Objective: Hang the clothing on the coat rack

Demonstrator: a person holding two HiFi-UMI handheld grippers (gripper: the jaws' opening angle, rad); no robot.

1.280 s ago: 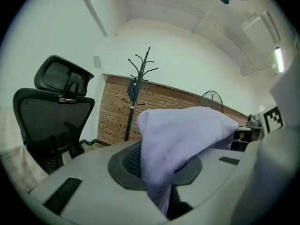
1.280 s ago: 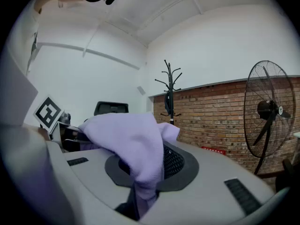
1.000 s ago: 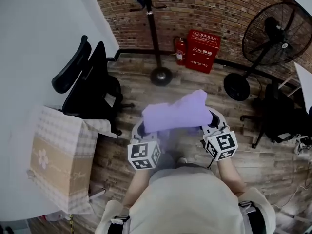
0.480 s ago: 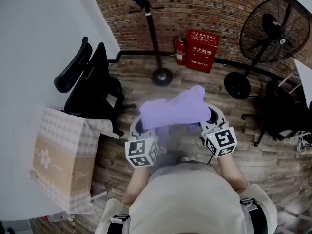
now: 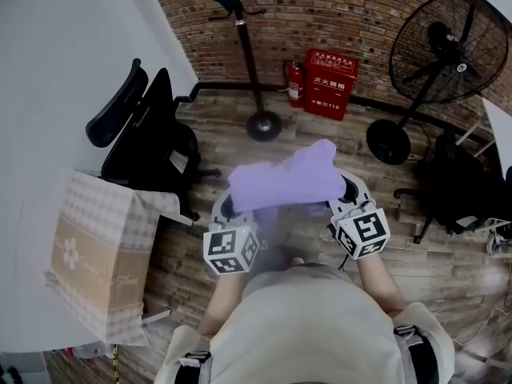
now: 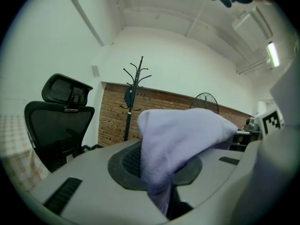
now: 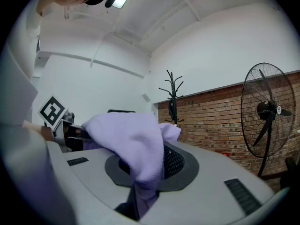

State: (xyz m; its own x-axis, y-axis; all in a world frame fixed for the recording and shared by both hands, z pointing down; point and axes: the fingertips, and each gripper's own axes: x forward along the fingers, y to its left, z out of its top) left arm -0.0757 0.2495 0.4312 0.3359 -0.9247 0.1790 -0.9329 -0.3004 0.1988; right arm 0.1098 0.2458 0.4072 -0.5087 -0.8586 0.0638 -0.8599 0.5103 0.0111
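Since a second ago little is changing: the left gripper (image 6: 166, 199) and right gripper (image 7: 138, 201) are still clamping the garment (image 5: 282, 181), each with its jaws narrow and pinching a fold of it. The garment is now lying a bit flatter between them, its hump lower. It is hanging stretched from one gripper to the other in front of the person, above the floor (image 5: 320, 134) and well apart from the rack (image 5: 246, 50).

The head view is showing the rack's round base, a red box (image 5: 330, 84), an extinguisher (image 5: 297, 82) and a checked bag (image 5: 100, 254), which neither gripper view is showing. The gripper views are showing the rack's top hooks against the white wall, with a dark item (image 6: 128, 99) hanging there. Only the left gripper view is showing the headrest of the chair (image 6: 58, 125) closely; only the right gripper view is showing the fan (image 7: 269, 111) upright.

Counting: two grippers, one garment, one rack, one fan, one red box, one extinguisher, one bag.
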